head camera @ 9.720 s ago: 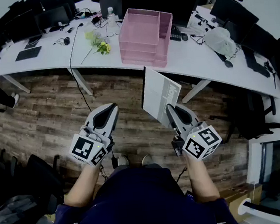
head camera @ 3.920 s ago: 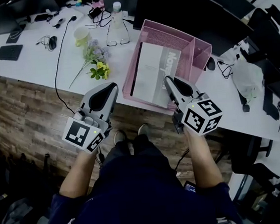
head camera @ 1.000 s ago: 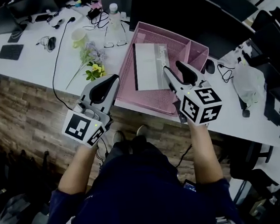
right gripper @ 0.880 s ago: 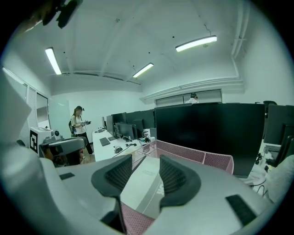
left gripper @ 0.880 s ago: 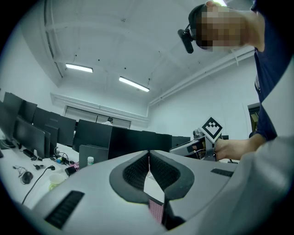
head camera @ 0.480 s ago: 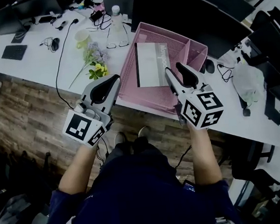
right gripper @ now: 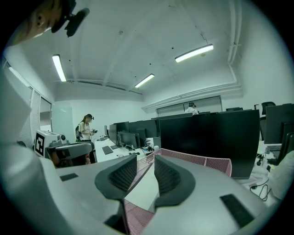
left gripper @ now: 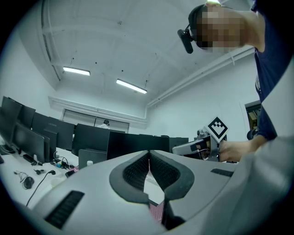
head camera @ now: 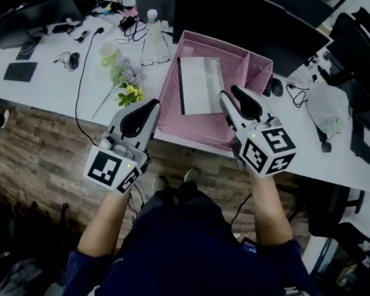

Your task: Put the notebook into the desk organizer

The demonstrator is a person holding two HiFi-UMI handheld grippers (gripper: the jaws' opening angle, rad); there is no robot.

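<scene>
Right gripper (head camera: 228, 92) retreated, fingers (right gripper: 167, 176) closing empty; notebook (head camera: 199, 83) ahead in organizer (head camera: 256, 71).

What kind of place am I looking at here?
Most likely an open-plan office: a long white desk lined with dark monitors, a keyboard on it, and strip lights on the ceiling.

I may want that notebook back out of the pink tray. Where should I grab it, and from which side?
Probably the near short edge, from the person's side. The notebook lies flat in the organizer with its far edge toward the back wall, so the near edge has room for a jaw beneath.
</scene>
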